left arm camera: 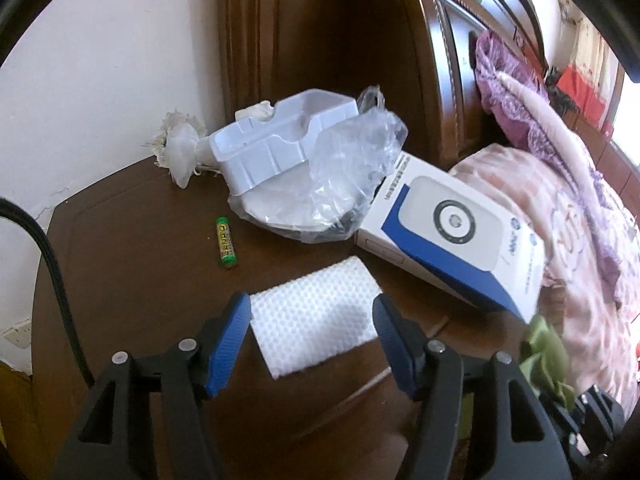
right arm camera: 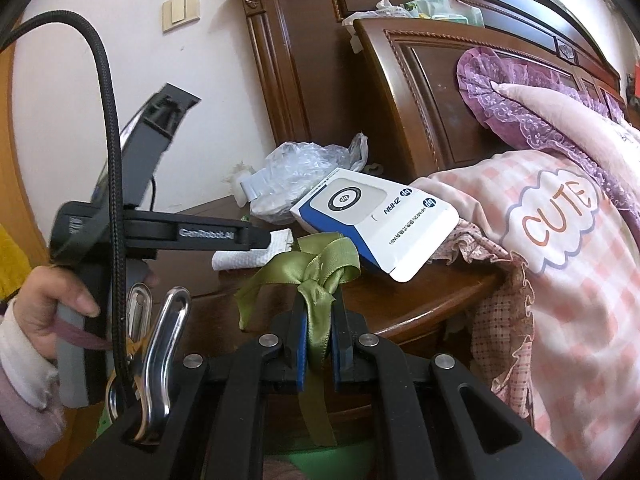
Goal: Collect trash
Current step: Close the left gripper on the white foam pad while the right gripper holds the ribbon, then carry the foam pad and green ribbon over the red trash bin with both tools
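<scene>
On table (left arm camera: 132, 248), left gripper (left arm camera: 312, 320) jaws wide, straddling white tissue (left arm camera: 316, 316); right gripper (right arm camera: 319, 322) jaws clamped on green ribbon (right arm camera: 320, 276).

Bright daylight from the right, strong fisheye bending and black corners, slight softness throughout.

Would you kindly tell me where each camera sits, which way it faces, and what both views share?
Left wrist: on the left hand-held gripper, looking down at the dark wooden nightstand; open blue-padded jaws straddle a white dimpled paper towel.
Right wrist: on the right hand-held gripper, facing the bed's headboard; jaws shut on a green satin ribbon; the person's hand shows.
Shared: the blue-and-white cardboard box, towel, crumpled clear plastic bag.
</scene>
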